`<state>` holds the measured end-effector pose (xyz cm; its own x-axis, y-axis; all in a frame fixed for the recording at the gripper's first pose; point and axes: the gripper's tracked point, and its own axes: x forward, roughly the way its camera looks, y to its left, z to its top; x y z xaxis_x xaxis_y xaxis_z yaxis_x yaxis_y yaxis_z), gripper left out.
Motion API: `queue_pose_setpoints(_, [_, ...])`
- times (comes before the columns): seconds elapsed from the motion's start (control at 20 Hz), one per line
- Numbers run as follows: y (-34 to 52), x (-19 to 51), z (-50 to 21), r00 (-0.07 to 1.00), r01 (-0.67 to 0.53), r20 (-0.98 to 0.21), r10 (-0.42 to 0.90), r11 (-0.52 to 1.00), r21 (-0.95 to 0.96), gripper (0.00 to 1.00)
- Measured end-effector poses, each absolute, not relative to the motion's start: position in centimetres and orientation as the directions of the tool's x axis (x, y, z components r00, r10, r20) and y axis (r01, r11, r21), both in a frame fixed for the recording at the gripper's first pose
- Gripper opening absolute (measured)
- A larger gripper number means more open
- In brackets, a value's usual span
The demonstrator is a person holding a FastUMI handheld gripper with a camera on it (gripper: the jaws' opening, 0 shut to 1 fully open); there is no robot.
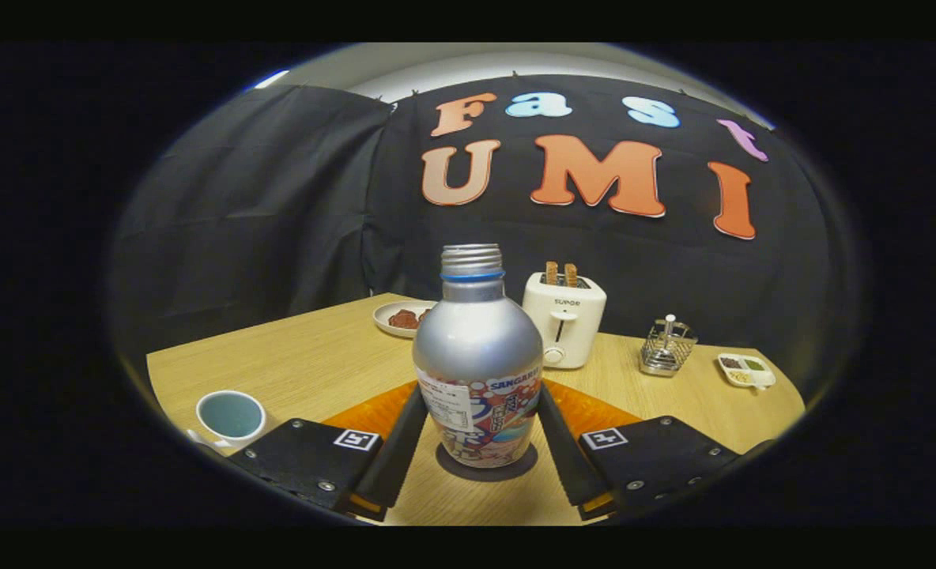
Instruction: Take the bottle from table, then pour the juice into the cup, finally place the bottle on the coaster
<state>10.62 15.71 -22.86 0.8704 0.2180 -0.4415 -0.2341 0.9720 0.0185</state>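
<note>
Bottle (477, 359) is standing upright on a dark round coaster (487, 468), between the two fingers of my gripper (480, 431). I am holding the fingers against both sides of its lower body, so they are clamped on it. Its neck is open, with no cap on the thread; what is inside I cannot tell. The cup (231, 416) is sitting near the table's (310, 363) edge, beyond one finger and well apart from the bottle; whether anything is in it I cannot tell. Bare wood is lying open between them. Behind the bottle a plate (401, 318) is holding something dark red, a toaster (564, 319) is carrying two slices, and further off a wire basket (667, 346) and a small divided dish (745, 370) are standing.
</note>
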Motion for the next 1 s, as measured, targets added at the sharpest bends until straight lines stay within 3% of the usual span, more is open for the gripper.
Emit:
queue_pose_setpoints(0.6, [15.5, 10.8, -25.9, 0.847, -0.173, -0.479, 0.231, 0.971, 0.163, 0.78])
queue_pose_setpoints(1.0, [15.6, 10.6, -26.1, 0.853, -0.183, -0.47, 0.226, 0.974, 0.137, 0.8])
